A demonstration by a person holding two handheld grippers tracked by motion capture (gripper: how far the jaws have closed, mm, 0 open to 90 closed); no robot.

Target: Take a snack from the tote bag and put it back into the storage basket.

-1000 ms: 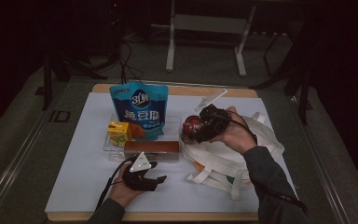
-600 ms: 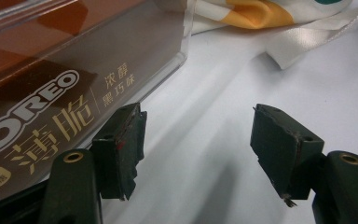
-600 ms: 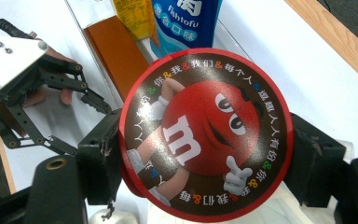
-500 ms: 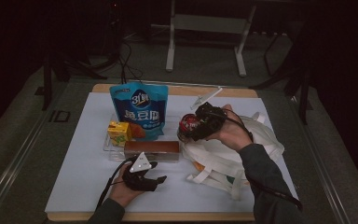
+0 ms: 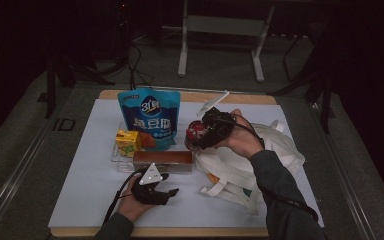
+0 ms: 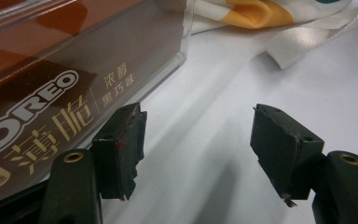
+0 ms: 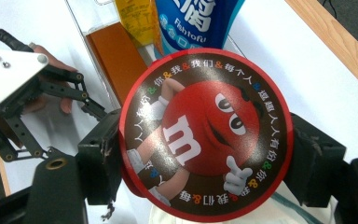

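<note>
A round red M&M's tub (image 7: 205,135) sits clamped between the jaws of my right gripper (image 5: 206,134), held above the white tote bag (image 5: 250,165); the same M&M's tub (image 5: 196,132) shows beside the blue pouch. My left gripper (image 5: 166,192) rests open on the white table, just in front of the brown Oreo box (image 5: 162,160). In the left gripper view the Oreo box (image 6: 51,84) lies beside the left fingertip (image 6: 123,149), with bare table between the jaws. The left gripper (image 7: 63,100) also shows in the right gripper view.
A blue Fishtofu pouch (image 5: 149,117) stands at the back, with a yellow juice carton (image 5: 128,142) beside it on a clear tray (image 5: 115,157). The tote bag's straps (image 5: 225,187) trail toward the front edge. The table's wooden rim (image 5: 190,96) runs along the back.
My right gripper has carried the M&M's tub slightly left and back. The left gripper has stayed where it was.
</note>
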